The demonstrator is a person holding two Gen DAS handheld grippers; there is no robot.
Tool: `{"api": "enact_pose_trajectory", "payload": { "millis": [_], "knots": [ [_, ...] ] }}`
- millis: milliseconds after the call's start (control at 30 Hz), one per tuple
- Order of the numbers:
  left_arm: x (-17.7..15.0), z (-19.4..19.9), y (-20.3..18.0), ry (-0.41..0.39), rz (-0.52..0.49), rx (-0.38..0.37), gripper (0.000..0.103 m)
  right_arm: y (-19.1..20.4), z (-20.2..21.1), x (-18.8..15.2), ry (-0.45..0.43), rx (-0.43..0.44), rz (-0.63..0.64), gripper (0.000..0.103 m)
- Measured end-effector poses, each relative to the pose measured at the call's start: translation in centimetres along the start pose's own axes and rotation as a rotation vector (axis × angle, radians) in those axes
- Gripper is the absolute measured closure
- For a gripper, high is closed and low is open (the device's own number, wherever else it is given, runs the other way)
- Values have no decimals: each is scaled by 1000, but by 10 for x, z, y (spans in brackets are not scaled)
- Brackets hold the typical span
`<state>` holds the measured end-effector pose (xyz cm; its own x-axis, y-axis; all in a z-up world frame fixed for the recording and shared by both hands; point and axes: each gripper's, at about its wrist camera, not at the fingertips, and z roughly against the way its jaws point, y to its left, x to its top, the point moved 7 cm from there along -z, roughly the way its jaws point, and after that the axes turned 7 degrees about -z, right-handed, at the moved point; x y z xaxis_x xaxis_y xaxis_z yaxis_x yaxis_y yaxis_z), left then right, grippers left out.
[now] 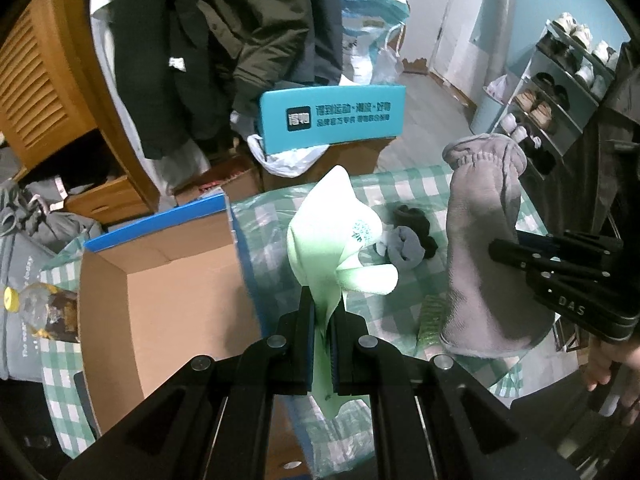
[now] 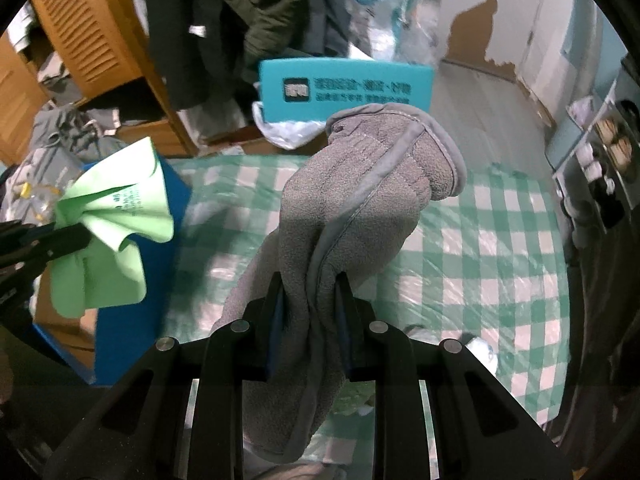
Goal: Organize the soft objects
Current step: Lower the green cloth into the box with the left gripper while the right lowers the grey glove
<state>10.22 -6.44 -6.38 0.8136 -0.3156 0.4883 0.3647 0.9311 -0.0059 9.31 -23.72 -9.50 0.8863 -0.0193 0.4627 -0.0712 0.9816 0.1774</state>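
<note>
Nearby, open carton (image 1: 160, 292); socks (image 1: 412, 236) beyond.

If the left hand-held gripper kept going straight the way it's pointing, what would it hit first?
Probably the small pile of dark socks on the checked tablecloth, just beyond the green cloth that the left hand-held gripper holds; depth is unclear.

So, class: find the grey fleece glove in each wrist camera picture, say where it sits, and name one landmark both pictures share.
Left wrist view: the grey fleece glove hangs at the right, cuff up, pinched by the right gripper coming in from the right edge.
Right wrist view: the glove fills the centre, clamped between the near fingers.
Shared landmark: the teal printed box lid standing beyond the green checked tablecloth.
</note>
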Motion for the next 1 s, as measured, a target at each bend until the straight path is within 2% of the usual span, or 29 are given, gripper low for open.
{"api": "enact_pose_trajectory", "payload": {
  "millis": [400, 1000],
  "knots": [
    [-18, 21, 36, -24, 56, 34, 97, 53, 24, 7, -34, 80, 86, 82],
    [-52, 36, 95, -25, 152, 109, 97, 138, 21, 10, -24, 164, 200, 82]
  ]
}}
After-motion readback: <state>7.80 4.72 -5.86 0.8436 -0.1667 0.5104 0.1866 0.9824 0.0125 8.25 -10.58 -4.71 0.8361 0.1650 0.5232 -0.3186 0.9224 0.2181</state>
